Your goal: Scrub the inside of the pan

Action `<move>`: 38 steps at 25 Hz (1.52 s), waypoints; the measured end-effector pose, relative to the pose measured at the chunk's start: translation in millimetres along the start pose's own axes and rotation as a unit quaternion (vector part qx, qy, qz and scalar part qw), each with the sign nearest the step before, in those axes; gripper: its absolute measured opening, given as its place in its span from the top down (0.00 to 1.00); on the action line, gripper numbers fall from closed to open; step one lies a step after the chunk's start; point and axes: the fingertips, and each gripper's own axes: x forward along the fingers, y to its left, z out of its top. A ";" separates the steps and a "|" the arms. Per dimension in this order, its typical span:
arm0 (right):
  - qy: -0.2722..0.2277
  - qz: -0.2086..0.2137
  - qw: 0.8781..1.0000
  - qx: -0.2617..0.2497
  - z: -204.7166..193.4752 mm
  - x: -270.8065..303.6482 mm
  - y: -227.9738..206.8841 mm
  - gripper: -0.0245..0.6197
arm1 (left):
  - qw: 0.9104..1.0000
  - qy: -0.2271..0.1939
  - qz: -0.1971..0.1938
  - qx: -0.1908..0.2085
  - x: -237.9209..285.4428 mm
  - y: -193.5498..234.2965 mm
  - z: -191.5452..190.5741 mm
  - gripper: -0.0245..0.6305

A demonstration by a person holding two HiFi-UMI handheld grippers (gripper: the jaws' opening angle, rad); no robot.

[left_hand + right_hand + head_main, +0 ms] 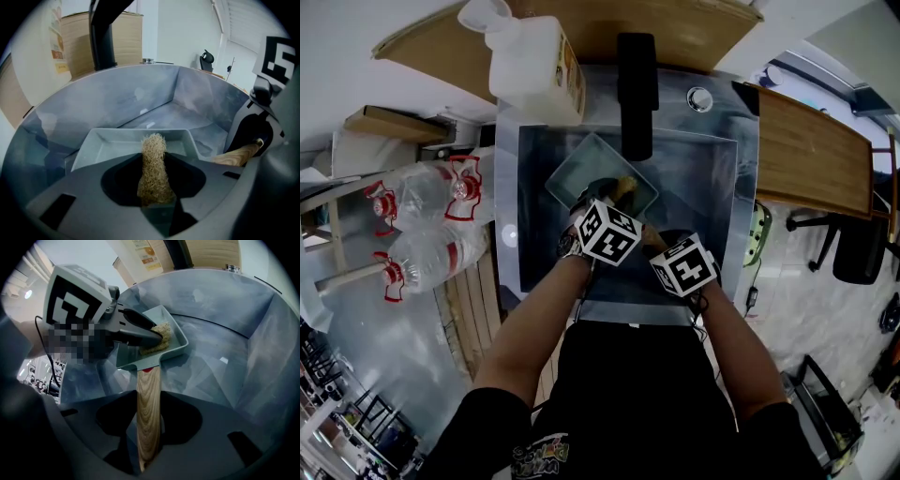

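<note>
The left forearm [534, 323] and the right forearm [739, 352] reach forward and down, close together. The left gripper [152, 194] points steeply down, and its jaws are closed on a fibrous scrub pad [153, 159] that sticks out ahead of them. The right gripper [147, 437], just beside it, is tilted down too, and its jaws clamp a wooden handle [149, 413].

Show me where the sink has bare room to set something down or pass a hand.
Free: the sink floor between the pan and the right wall, and a narrower strip between pan and left wall. Crowded: the pan itself, by the faucet, where the left tongs hold a scrubber and the right tongs grip the handle.
</note>
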 end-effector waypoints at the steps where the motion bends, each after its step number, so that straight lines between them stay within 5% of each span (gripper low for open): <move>1: 0.000 0.000 1.000 0.000 0.0 0.1 0.2 0.71 | 1.000 0.000 0.005 -0.001 -0.3 6.3 -0.5 0.74; 18: 0.005 0.011 1.000 0.012 -0.3 1.8 0.5 0.71 | 0.996 0.001 0.085 -0.017 -4.4 93.9 -7.1 0.74; 38: 0.009 0.008 1.000 0.009 -0.6 2.1 1.0 0.71 | 0.996 -0.008 0.085 -0.011 -11.5 87.9 -1.0 0.74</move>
